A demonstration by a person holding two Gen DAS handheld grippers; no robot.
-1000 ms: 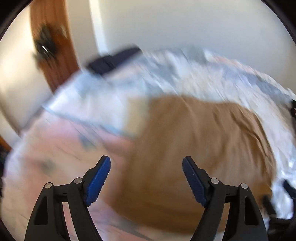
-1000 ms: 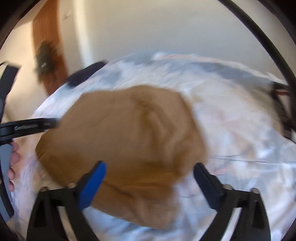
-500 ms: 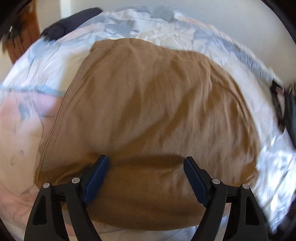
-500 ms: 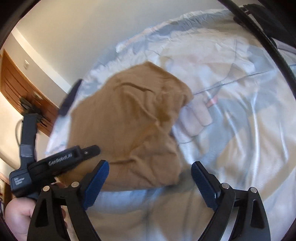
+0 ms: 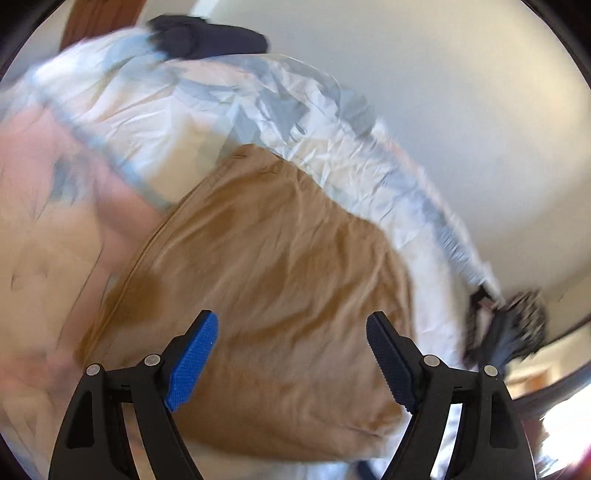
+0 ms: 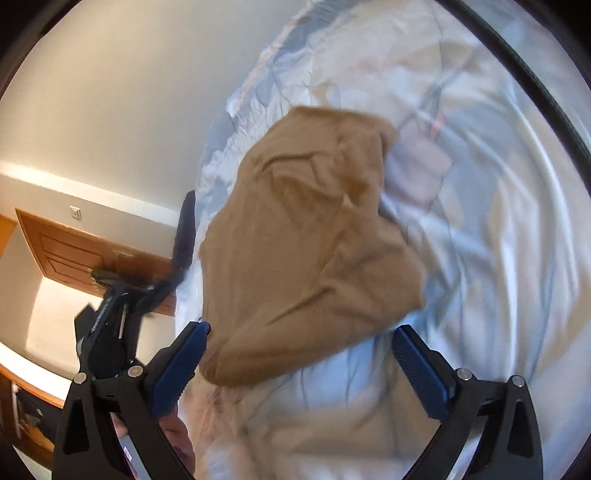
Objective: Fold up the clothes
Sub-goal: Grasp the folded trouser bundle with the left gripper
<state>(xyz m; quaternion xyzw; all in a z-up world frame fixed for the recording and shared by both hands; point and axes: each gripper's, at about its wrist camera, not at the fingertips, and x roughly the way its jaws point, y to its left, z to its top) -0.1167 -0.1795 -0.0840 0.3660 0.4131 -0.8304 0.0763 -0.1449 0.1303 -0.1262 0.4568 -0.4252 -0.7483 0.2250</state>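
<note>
A: Left wrist view?
B: Rolled. The tan garment point(image 5: 266, 295) now runs diagonally, with less of it filling the frame than half a second ago. The dark bundle point(image 5: 207, 35) has slid from the top left corner toward top centre. Blur is back after the sharp frame.

A: Right wrist view?
B: Rolled further the same way. The garment point(image 6: 310, 236) sits more upright in frame, and the wooden door point(image 6: 81, 254) has dropped to mid-left. The left gripper point(image 6: 110, 317) now reads nearly end-on, higher against the door.
</note>
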